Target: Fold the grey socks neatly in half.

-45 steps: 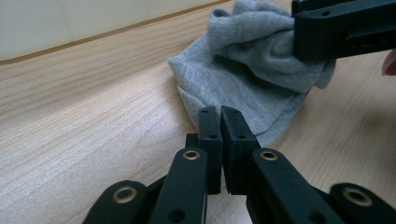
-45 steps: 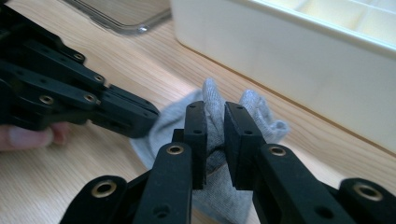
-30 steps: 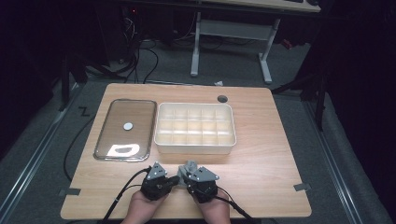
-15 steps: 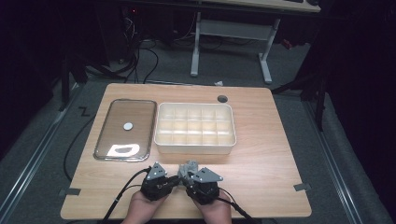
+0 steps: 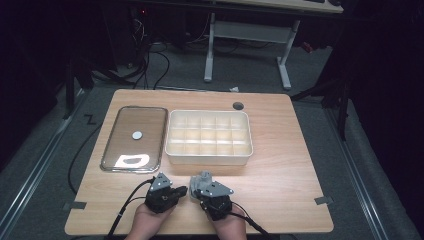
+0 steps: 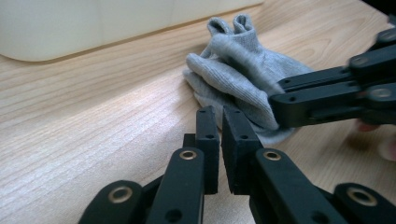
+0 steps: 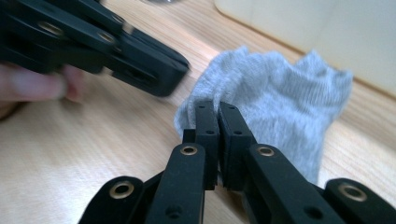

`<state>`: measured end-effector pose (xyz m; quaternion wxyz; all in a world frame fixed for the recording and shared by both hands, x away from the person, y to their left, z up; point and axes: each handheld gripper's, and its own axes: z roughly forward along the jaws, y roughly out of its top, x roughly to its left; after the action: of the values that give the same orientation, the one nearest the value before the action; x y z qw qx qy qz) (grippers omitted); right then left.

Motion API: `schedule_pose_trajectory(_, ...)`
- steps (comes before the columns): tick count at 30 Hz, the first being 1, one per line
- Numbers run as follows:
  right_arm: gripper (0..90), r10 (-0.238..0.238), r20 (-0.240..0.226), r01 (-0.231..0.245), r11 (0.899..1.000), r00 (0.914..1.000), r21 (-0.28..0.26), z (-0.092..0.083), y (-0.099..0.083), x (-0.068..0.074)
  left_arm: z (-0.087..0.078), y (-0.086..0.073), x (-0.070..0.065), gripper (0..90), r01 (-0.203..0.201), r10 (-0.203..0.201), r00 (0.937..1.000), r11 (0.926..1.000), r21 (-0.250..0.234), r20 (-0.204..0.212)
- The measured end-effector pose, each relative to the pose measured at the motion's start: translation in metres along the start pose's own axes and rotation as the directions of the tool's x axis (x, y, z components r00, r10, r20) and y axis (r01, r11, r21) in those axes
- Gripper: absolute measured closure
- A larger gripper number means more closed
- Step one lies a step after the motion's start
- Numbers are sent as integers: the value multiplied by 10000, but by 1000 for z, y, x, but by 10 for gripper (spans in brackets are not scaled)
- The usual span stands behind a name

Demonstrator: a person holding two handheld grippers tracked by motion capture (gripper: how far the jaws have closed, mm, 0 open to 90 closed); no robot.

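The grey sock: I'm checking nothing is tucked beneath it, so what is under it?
The grey sock lies bunched on the bare wooden table, just in front of the white divided box. Its folds cover whatever might sit under them, so that cannot be seen.

Grey ribbed knit sock [image 6: 243,79], centre of frame, on pale wood-grain table [image 6: 93,121]. Black jaws below. Cream plastic compartment box [image 5: 208,137] above.

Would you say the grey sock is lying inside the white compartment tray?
No, the grey sock lies bunched on the wooden table, in front of the white compartment tray, as the left gripper view shows.
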<state>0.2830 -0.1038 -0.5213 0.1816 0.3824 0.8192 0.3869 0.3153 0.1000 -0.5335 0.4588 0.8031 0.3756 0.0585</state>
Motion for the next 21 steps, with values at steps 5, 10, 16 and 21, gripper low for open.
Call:
schedule_pose_trajectory(5, 885, -422, -313, 424, 9991, 9986, 61, -3, 2, 9, 3, 0, -4, 892, -310, 308, 9995, 9990, 315, 83)
schedule_pose_trajectory(10, 885, -682, -596, 699, 9972, 9959, 270, 1, -3, 16, 3, -1, -5, 900, -430, 423, 9990, 9982, 424, 163)
schedule_pose_trajectory(16, 885, -575, -694, 594, 9979, 9959, 254, 4, -5, 17, -2, 2, -1, 869, -294, 294, 9996, 9995, 67, -3)
schedule_pose_trajectory(21, 885, -549, -637, 557, 9984, 9965, 109, 4, -8, 18, -21, 17, -9, 881, -743, 781, 9964, 9913, -1088, 314)
